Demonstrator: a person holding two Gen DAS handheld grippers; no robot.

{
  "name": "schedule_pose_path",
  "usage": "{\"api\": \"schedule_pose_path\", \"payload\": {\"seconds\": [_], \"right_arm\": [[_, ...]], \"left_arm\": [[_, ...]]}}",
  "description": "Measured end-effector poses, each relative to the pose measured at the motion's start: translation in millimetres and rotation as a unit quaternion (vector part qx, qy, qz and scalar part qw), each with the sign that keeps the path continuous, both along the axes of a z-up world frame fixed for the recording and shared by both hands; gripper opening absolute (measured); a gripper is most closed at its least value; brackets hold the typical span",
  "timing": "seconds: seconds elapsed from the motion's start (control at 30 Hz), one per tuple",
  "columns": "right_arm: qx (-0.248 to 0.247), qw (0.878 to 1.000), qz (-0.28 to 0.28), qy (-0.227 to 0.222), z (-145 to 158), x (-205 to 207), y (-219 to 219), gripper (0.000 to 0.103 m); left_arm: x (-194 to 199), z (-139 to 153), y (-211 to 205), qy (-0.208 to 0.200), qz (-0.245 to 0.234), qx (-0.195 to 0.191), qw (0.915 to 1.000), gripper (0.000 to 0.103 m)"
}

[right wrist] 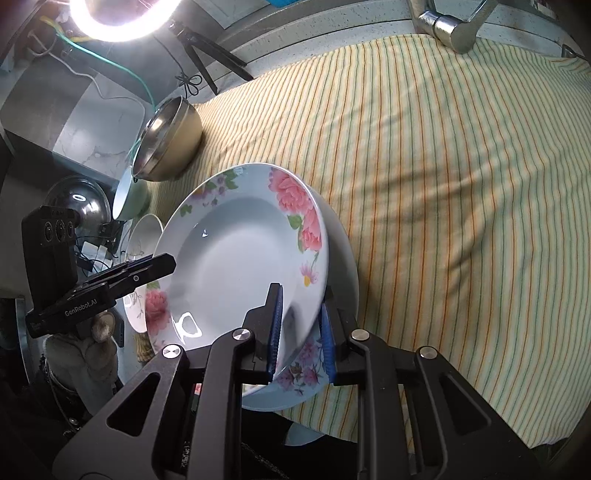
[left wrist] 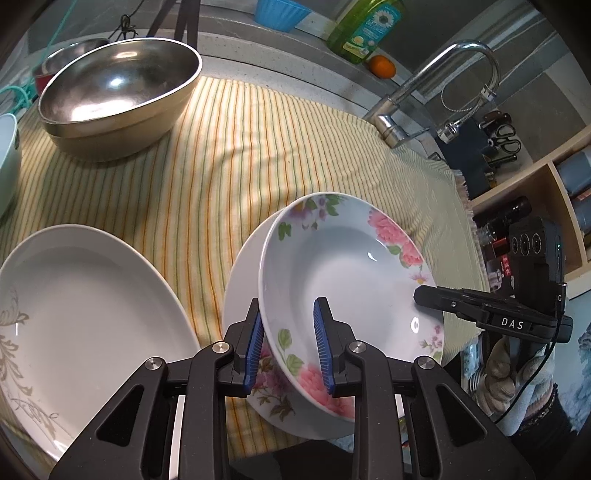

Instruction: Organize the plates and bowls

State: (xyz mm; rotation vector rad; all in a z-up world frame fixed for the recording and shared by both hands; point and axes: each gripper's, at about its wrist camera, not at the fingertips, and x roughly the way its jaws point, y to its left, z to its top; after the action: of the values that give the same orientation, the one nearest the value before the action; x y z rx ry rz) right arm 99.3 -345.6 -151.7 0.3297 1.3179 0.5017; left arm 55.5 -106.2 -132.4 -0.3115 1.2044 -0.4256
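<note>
1. Blue pads of the left claw [left wrist: 288,347] clamp the near rim of the flowered deep plate [left wrist: 343,273], one pad under the rim and one inside the well; the jaws stand narrow.
2. On the opposite rim, the right claw [right wrist: 301,328] grips the same plate in the same manner, jaws narrow; its black fingers [left wrist: 436,295] show at the plate's right edge in the left wrist view.
3. Held by both claws, the flowered deep plate is tilted above a second flowered plate [left wrist: 243,295] that lies flat on the striped cloth [left wrist: 240,155]. Whether the two plates touch cannot be told.
4. Left of the pair lies a white plate with a grey leaf pattern [left wrist: 81,295], empty.
5. Farther back, two nested steel bowls [left wrist: 118,92] stand on the cloth; the upper one is empty. A pale green bowl [right wrist: 129,195] sits beside them at the cloth's edge.
6. Striped cloth covers the tabletop; behind it are a chrome tap [left wrist: 443,81], a green dish-soap bottle [left wrist: 365,29], an orange [left wrist: 384,66] and a blue cup [left wrist: 280,14].
7. A ring light [right wrist: 122,18] shines above the far corner; gloved hands [left wrist: 502,373] hold the grippers.
</note>
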Motion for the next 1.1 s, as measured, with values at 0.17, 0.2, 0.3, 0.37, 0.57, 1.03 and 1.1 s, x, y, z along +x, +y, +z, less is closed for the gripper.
{"api": "schedule_pose_path", "payload": {"seconds": [0.17, 0.2, 0.3, 0.37, 0.57, 1.03, 1.1], "right_arm": [[-0.012, 1.000, 0.009, -0.001, -1, -5, 7, 0.020], [-0.015, 1.000, 0.011, 0.000, -1, -6, 8, 0.020], [-0.023, 1.000, 0.014, 0.001, -4, -7, 10, 0.021], [-0.025, 1.000, 0.013, 0.004, -6, -6, 10, 0.021], [-0.044, 0.999, 0.023, -0.006, -3, -8, 14, 0.021], [-0.166, 0.981, 0.085, -0.057, 6, -13, 53, 0.036], [-0.179, 0.978, 0.090, -0.062, 6, -15, 54, 0.036]], "left_arm": [[-3, -4, 3, 0.004, -0.001, 0.003, 1.0000, 0.023], [-3, -4, 3, 0.005, -0.001, 0.004, 1.0000, 0.023], [-4, -5, 0, 0.006, -0.003, 0.007, 1.0000, 0.023], [-4, -6, -1, 0.007, -0.004, 0.009, 0.9999, 0.023], [-4, -8, -6, 0.007, -0.011, 0.019, 0.9997, 0.023], [-7, -6, -26, -0.022, -0.053, 0.102, 0.9931, 0.023], [-8, -5, -28, -0.030, -0.061, 0.117, 0.9908, 0.023]]}}
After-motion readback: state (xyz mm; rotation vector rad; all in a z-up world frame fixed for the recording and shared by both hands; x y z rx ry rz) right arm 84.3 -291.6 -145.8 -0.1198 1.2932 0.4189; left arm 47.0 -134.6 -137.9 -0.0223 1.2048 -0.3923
